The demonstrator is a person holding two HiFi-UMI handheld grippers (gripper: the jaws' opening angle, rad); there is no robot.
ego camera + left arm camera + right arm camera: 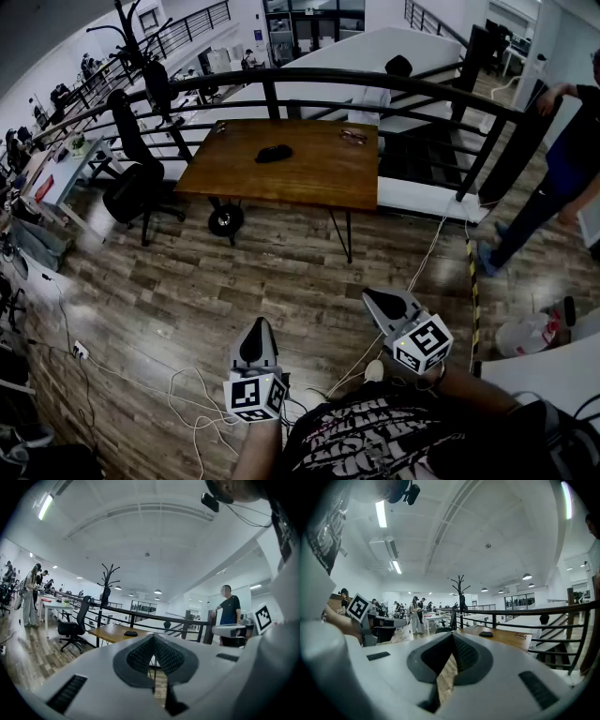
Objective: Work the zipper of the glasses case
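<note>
Brown wooden table (pixel 309 183) stood well apart from the left gripper (pixel 259 324) and right gripper (pixel 371 296), both clenched on nothing. On it lay one black oval glasses case (pixel 273 153), contents unseen, and one pair of spectacles (pixel 353 137).

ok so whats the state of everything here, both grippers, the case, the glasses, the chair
left gripper: shut, empty, far from the table
right gripper: shut, empty, far from the table
glasses case: lying on the wooden table, untouched; zipper too small to tell
glasses: lying on the table, apart from the case
office chair: upright, unoccupied, beside the table
</note>
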